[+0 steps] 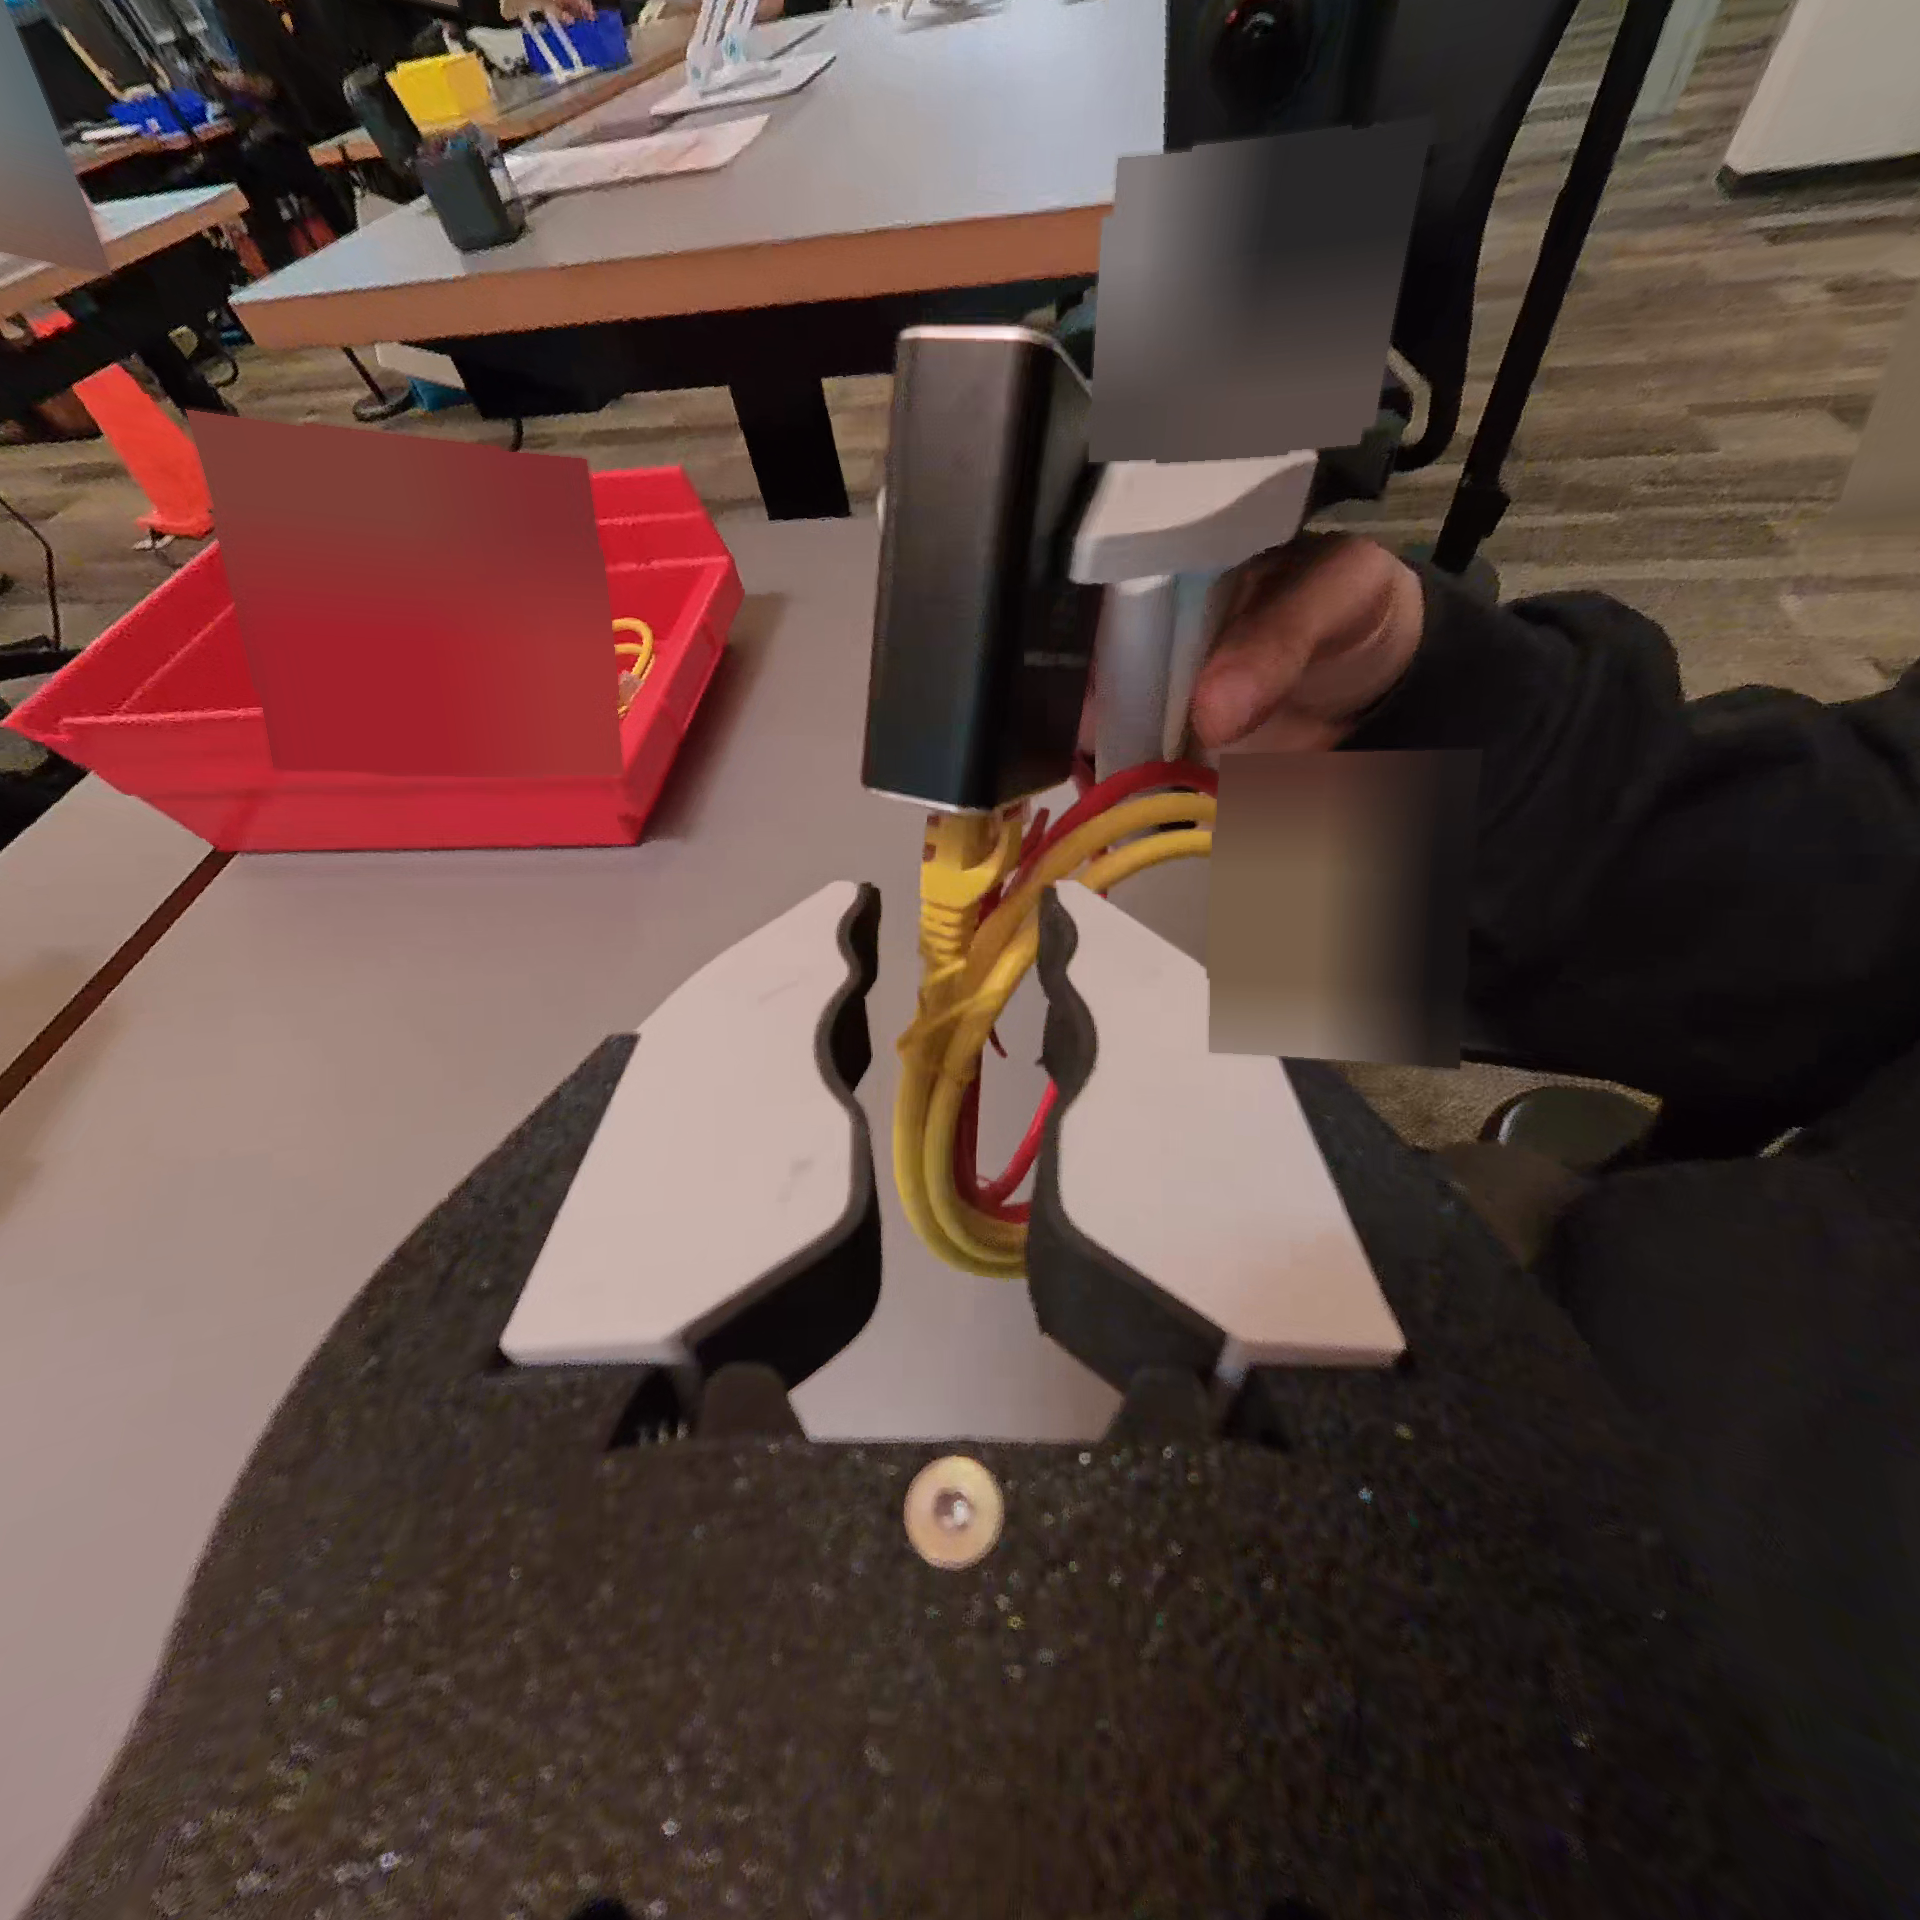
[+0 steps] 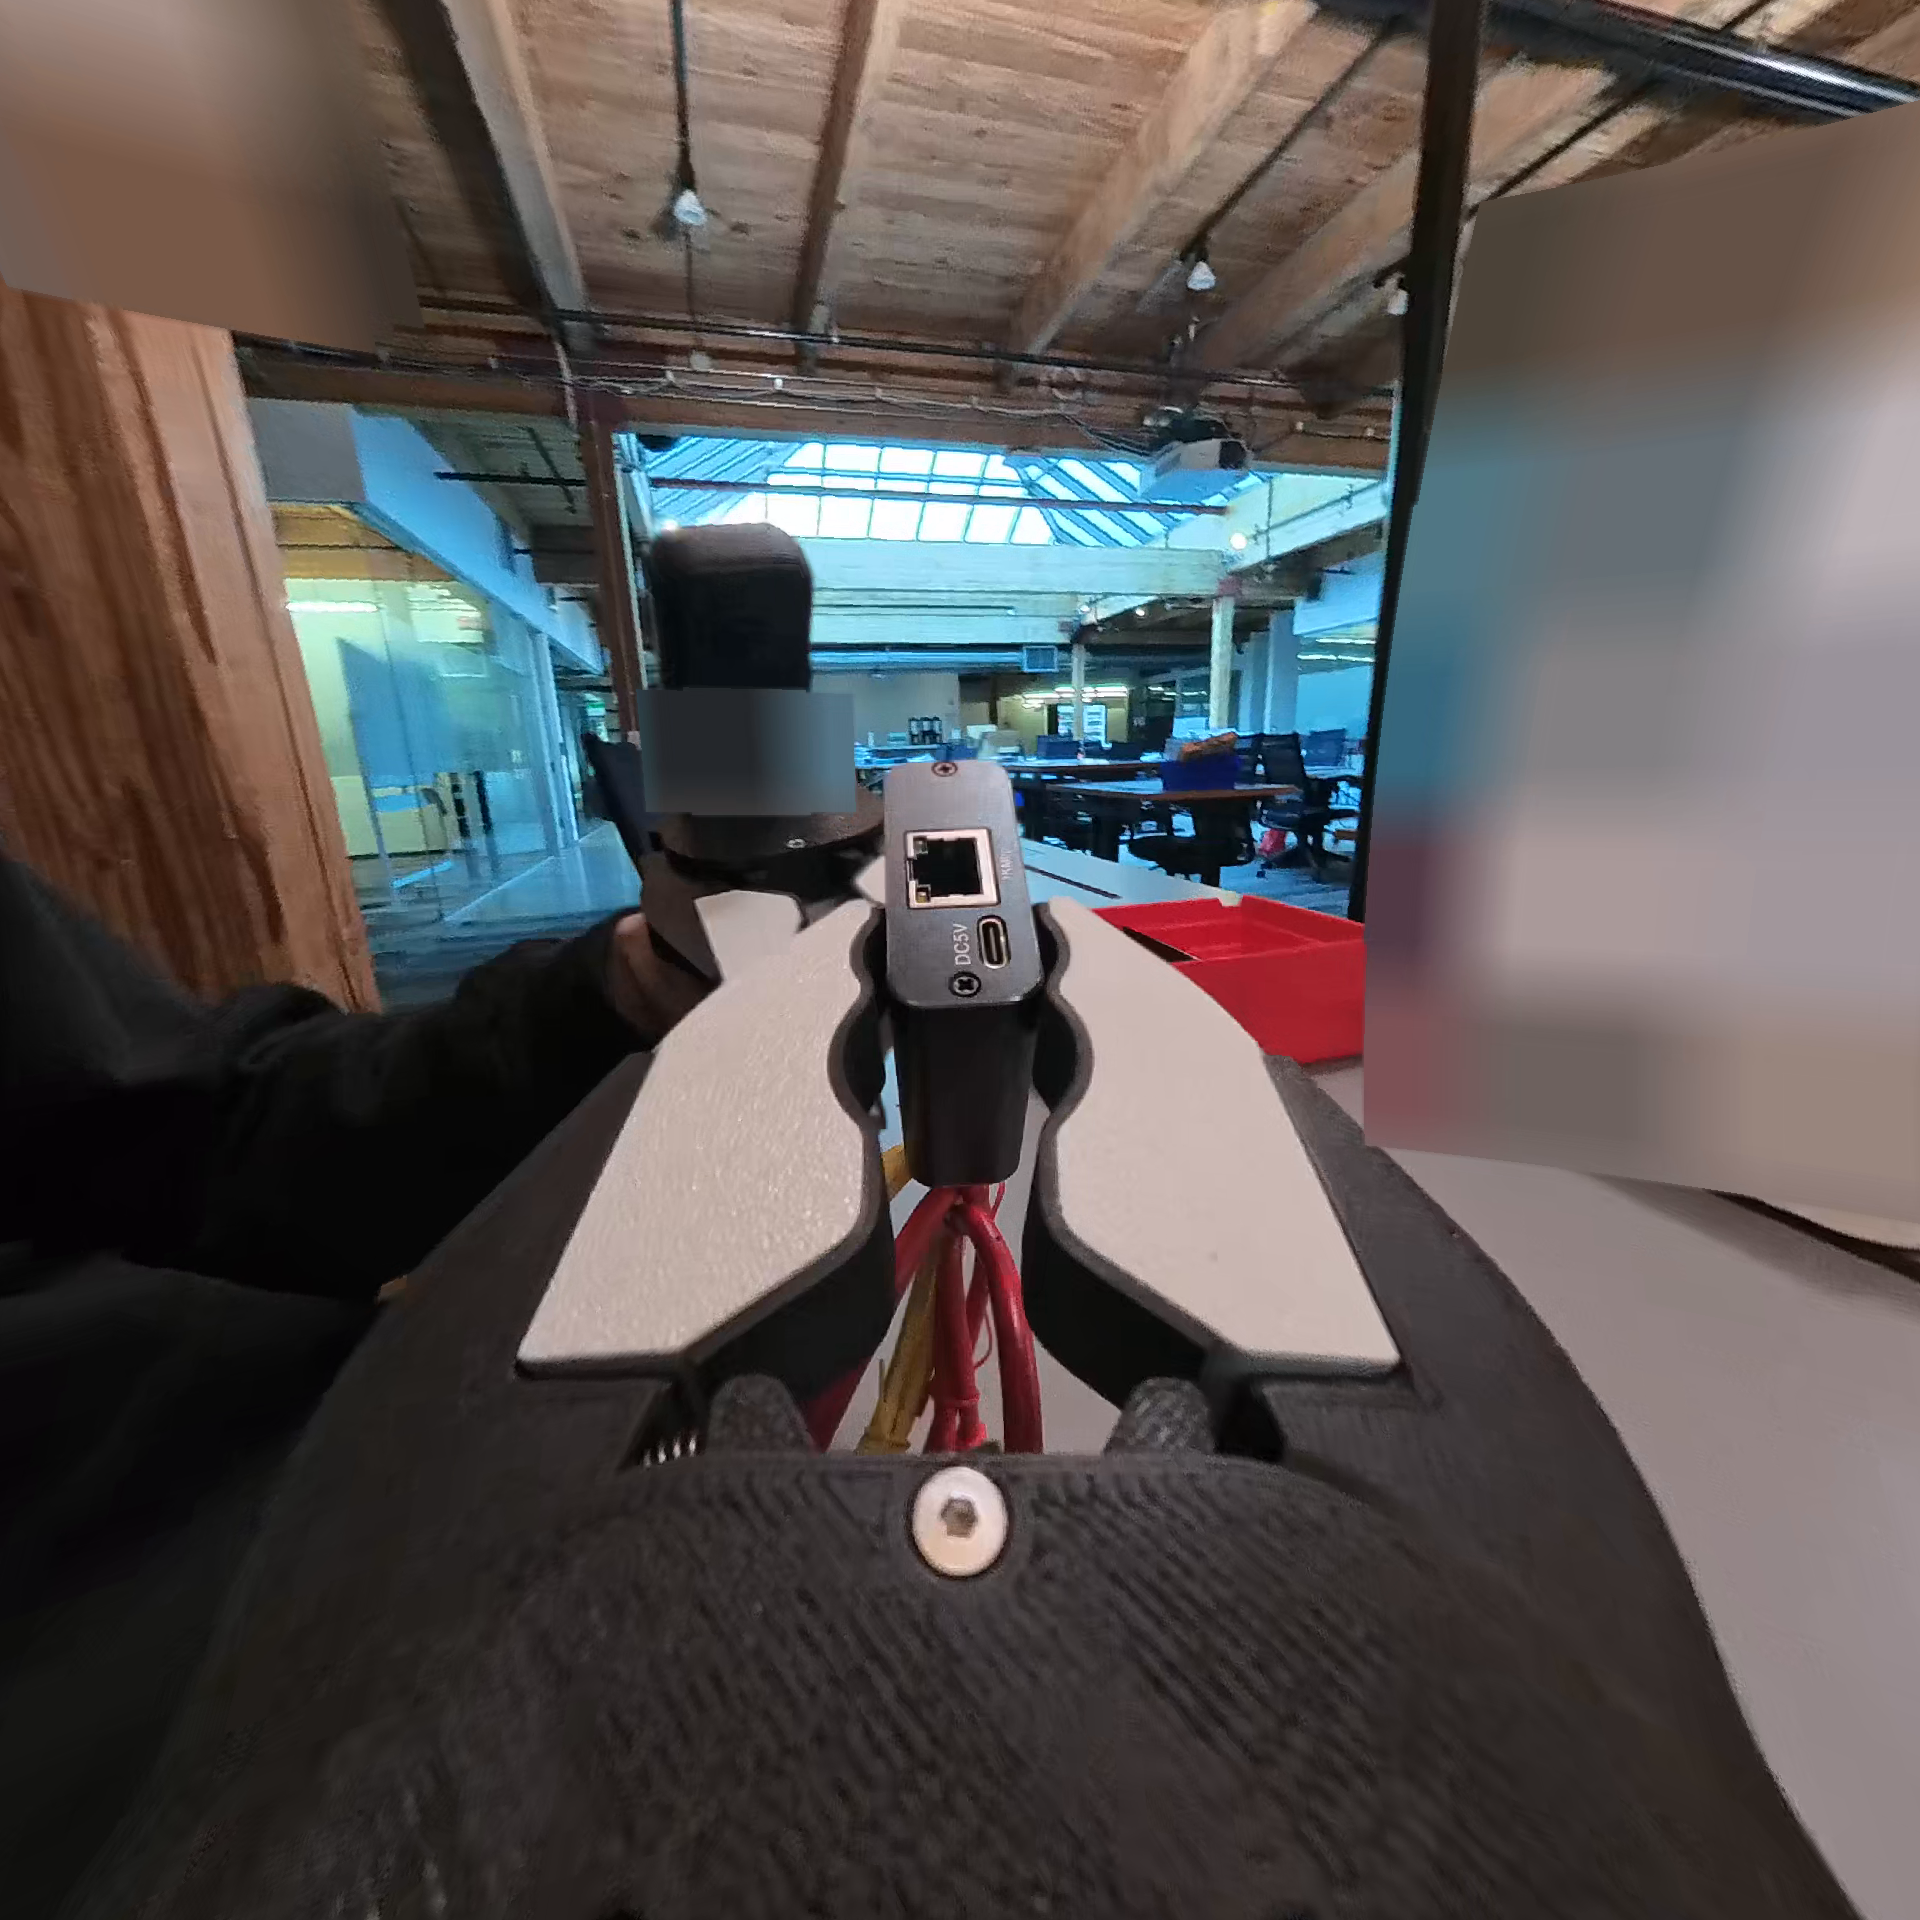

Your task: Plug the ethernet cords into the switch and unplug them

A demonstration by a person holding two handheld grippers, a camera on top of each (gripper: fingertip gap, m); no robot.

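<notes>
A black switch [image 1: 966, 561] stands upright above the grey table [image 1: 364, 1039]. My right gripper [image 2: 956, 935] is shut on its sides, near the top end that shows a socket and a small port [image 2: 956, 883]. One white right-gripper finger [image 1: 1184, 509] shows beside the switch. A yellow cord [image 1: 951, 904] is plugged into the switch's bottom end, and red cords [image 1: 1122, 784] loop beside it. My left gripper [image 1: 956, 904] is open, its tips either side of the yellow plug's boot without clearly touching. Red cords [image 2: 997, 1320] and a yellow one [image 2: 914, 1340] hang below the switch.
A red divided bin [image 1: 312, 821] holding a yellow cord [image 1: 636, 655] sits at the table's far left; it also shows in the right wrist view [image 2: 1278, 997]. A person's hand [image 1: 1299, 644] and dark sleeve are at the right. Another table [image 1: 831, 208] stands behind. There is about 5 cm between the tips of the two grippers.
</notes>
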